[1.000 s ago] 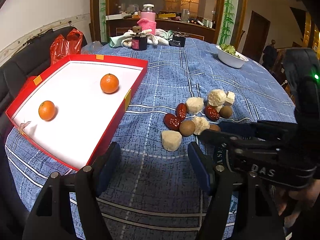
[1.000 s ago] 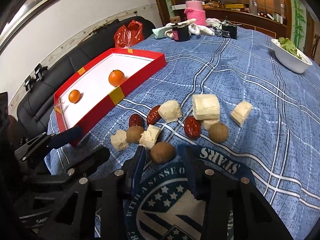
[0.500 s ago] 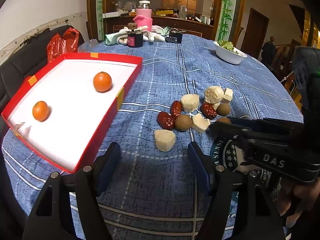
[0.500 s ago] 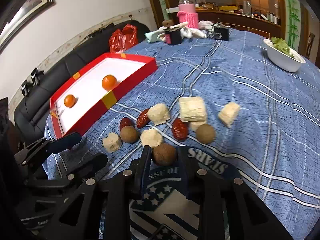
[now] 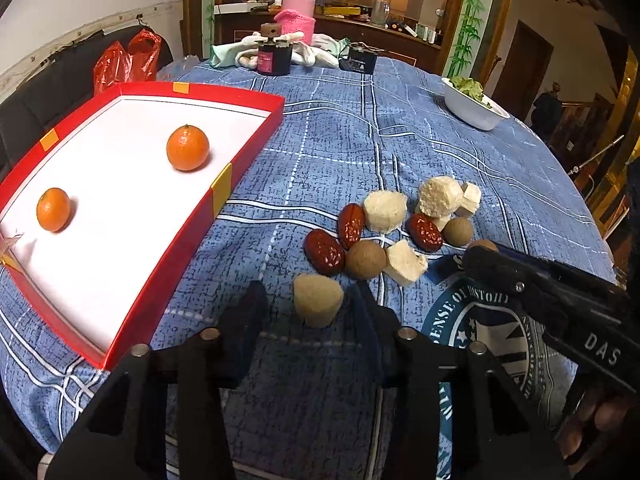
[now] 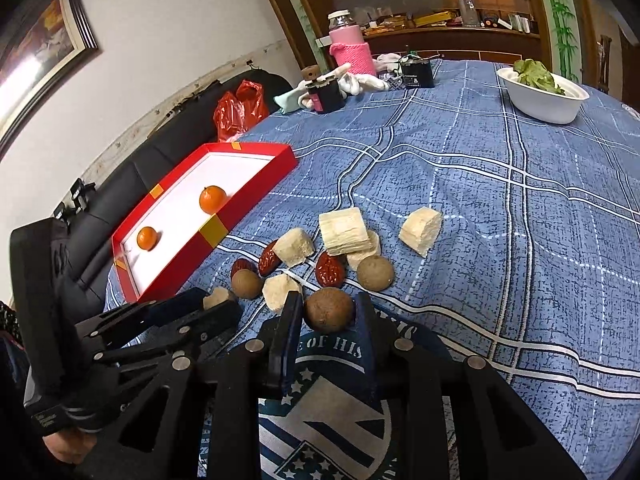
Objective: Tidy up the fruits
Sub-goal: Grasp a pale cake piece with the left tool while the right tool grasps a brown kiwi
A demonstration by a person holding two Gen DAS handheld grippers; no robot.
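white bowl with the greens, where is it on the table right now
The white bowl sits at the far right of the blue tablecloth in the right wrist view, well behind the fruit pile and right of the black box.

The right gripper [image 6: 325,312] sits at six o'clock, its pads pressed on a brown round fruit [image 6: 329,309] lying on the blue plaid tablecloth [image 6: 500,208]. At eight o'clock the left gripper [image 6: 218,305] is closing around a pale chunk [image 6: 216,298]. The red tray [image 6: 256,200] at ten o'clock holds two oranges [image 6: 212,199]. A white bowl [image 6: 546,100] of greens stands at one o'clock.
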